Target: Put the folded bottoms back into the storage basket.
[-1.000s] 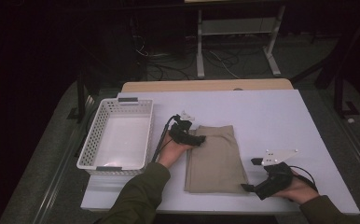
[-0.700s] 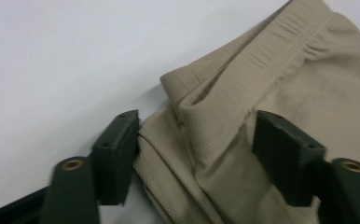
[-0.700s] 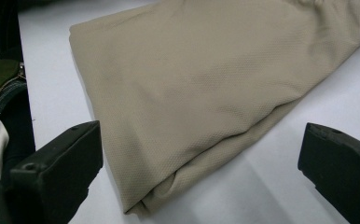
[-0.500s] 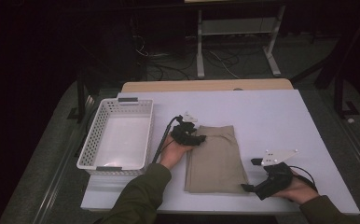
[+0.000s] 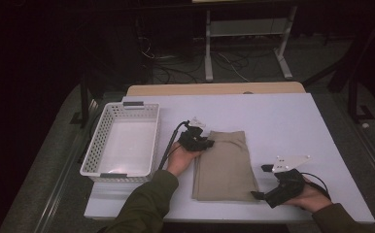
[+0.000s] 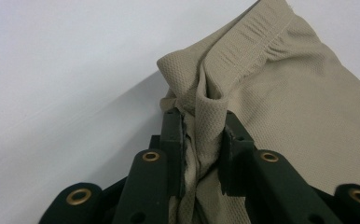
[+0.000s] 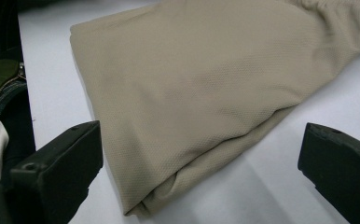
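Folded tan shorts (image 5: 224, 165) lie mid-surface (image 5: 282, 121), right of a white basket (image 5: 122, 145). Left gripper (image 6: 204, 135) has just closed, pinching their waistband corner. Right gripper (image 7: 201, 177) gapes wide, apparently untouching, at the near corner.

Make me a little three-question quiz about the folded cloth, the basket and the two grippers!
1. True or false: the left gripper is pinching the folded beige knit cloth.
2. Which gripper has its jaws wide apart? A) left B) right
3. On which side of the cloth, seen from the high view, does the white perforated plastic basket sit on the pale table?

Key
1. True: its jaws have just been closing and a bunch of fabric by the ribbed band is squeezed between them.
2. B: the right gripper stands open at the cloth's near corner.
3. To its left.
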Demonstrator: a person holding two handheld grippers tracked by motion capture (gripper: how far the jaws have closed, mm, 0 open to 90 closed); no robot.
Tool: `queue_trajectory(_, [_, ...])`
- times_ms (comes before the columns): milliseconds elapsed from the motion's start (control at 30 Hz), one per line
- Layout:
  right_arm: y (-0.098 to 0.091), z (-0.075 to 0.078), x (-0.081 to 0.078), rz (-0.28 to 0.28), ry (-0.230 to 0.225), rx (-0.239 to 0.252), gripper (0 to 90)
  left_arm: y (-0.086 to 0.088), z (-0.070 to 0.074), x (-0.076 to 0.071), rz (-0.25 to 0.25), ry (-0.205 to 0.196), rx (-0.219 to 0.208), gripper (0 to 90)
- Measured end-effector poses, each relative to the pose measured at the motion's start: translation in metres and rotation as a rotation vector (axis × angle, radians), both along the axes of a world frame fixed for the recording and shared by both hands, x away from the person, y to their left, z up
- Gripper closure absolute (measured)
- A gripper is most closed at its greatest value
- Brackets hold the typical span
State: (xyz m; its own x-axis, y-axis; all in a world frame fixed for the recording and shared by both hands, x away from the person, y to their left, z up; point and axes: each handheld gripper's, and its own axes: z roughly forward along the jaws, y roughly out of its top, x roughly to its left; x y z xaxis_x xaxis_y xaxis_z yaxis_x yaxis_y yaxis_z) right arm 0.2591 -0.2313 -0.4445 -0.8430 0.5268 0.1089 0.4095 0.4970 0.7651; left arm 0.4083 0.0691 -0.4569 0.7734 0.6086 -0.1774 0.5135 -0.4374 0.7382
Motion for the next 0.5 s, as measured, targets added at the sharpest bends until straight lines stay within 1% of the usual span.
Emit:
queue_trajectory(67, [0.0,0.001,-0.001,-0.009,0.002,-0.004,0.2,0.001,0.0,0.0,0.0,0.004,-0.006,75.0])
queue_trajectory(200, [0.002,0.005,-0.007,-0.029,0.0,0.0,3.3,0.001,-0.001,0.001,0.001,0.007,-0.013,75.0])
queue_trajectory(267, [0.002,0.004,-0.011,-0.035,0.011,-0.01,7.3,0.001,-0.001,0.001,0.001,0.008,-0.015,75.0])
queue_trajectory(333, [0.002,0.004,-0.014,-0.043,0.029,-0.018,13.2,0.001,-0.001,0.001,0.001,0.008,-0.014,75.0])
queue_trajectory(400, [0.003,0.004,-0.018,-0.03,0.036,-0.024,15.3,0.001,-0.001,0.0,0.003,0.006,-0.013,75.1])
queue_trajectory(467, [0.006,0.002,-0.02,-0.023,0.049,-0.045,18.5,0.001,-0.001,0.001,0.001,0.009,-0.016,75.2])
queue_trajectory(500, [0.007,0.0,-0.021,-0.011,0.062,-0.056,19.5,0.002,-0.001,0.001,0.0,0.009,-0.019,75.3])
